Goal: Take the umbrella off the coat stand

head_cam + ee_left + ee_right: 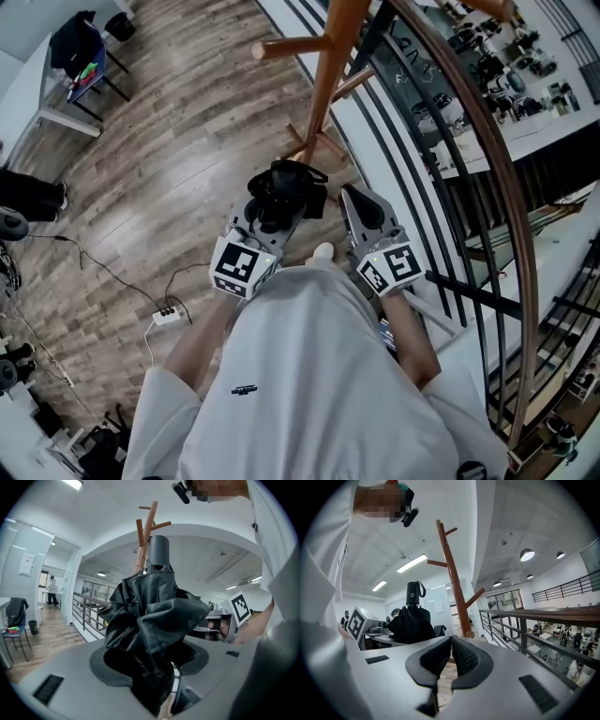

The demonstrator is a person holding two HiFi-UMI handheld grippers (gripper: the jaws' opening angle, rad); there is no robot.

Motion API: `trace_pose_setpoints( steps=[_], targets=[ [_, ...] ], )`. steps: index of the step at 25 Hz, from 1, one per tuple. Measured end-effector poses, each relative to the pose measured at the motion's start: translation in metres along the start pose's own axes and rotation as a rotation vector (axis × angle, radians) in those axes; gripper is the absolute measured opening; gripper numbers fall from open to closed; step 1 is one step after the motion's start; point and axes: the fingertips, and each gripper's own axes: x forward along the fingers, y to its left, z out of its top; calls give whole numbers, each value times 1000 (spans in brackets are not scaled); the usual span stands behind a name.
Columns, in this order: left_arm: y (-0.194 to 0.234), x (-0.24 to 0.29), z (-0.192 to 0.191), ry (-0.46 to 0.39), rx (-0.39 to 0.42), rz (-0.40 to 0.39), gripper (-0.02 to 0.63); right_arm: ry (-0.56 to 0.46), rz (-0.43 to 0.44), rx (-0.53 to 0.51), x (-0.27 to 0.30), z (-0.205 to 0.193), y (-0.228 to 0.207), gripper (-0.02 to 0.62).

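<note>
The folded black umbrella (pixel 286 190) is off the wooden coat stand (pixel 328 66) and sits between the jaws of my left gripper (pixel 272 208), which is shut on its bunched fabric. In the left gripper view the umbrella (pixel 150 620) fills the gap between the pads of the left gripper (pixel 157 665), handle end up, with the coat stand (pixel 147 524) behind it. My right gripper (pixel 361 204) is beside it on the right, shut with nothing in it. In the right gripper view the right gripper (pixel 450 656) has its pads together, the umbrella (pixel 412 616) is to the left, and the coat stand (pixel 452 578) is ahead.
A black metal railing with a wooden handrail (pixel 497 159) runs close along my right. A power strip (pixel 167 317) and cables lie on the wooden floor at the left. A chair with dark clothing (pixel 80 47) stands far left beside a white table.
</note>
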Motion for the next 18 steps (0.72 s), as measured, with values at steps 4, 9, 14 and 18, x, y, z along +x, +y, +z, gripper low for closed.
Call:
trace_pose_setpoints(
  steps=[4,9,14,18],
  targets=[
    [6,8,3,10,-1,-20,250,18,18,2,14,5,-5,35],
    [10,18,2,19,-20,-10,250,56,30,-8,23,4,-14,35],
    [10,19,-2,22,-40,-23,250,78,-2,19,19,0,-20,35],
    [-5,11,-2,19,-35,-45,250,88,-1,15,4,-1,-14,35]
  ],
)
